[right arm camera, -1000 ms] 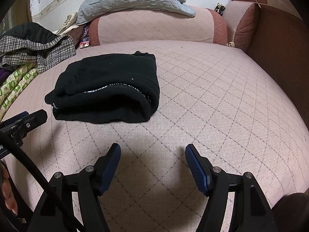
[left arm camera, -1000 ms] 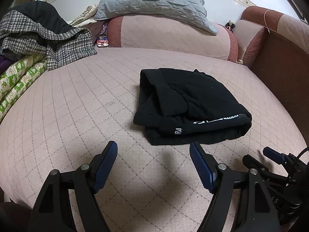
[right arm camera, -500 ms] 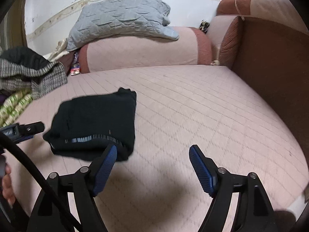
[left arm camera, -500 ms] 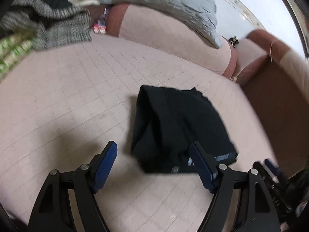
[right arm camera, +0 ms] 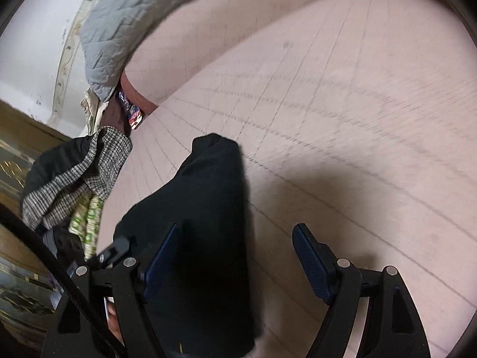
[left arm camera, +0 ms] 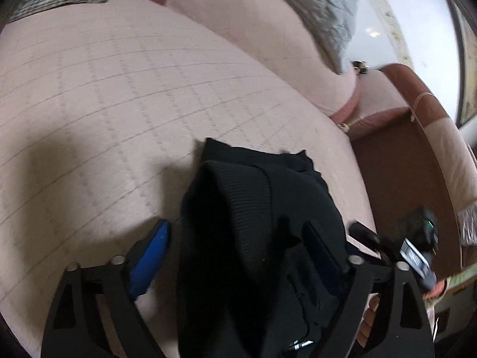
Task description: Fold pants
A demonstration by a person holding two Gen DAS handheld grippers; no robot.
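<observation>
The black pants (left arm camera: pixel 253 208) lie folded into a thick bundle on the pink quilted sofa seat (left arm camera: pixel 119 89). My left gripper (left arm camera: pixel 238 253) is open, with the near end of the bundle between its blue pads. In the right wrist view the pants (right arm camera: pixel 205 208) lie at lower centre. My right gripper (right arm camera: pixel 235 262) is open, its left finger over the pants' right edge and its right finger over bare seat. Both views are tilted and motion-blurred.
A grey quilted pillow (right arm camera: pixel 125 21) rests on the pink bolster (left arm camera: pixel 253 15) at the back. A houndstooth garment (right arm camera: pixel 74 179) and green printed cloth (right arm camera: pixel 89 217) are piled at the seat's left. The brown sofa arm (left arm camera: pixel 411 164) bounds the right.
Both grippers have moved forward and down onto the pants, which now fill the space between their fingers. Both views have tilted sharply. The pants have not moved.
</observation>
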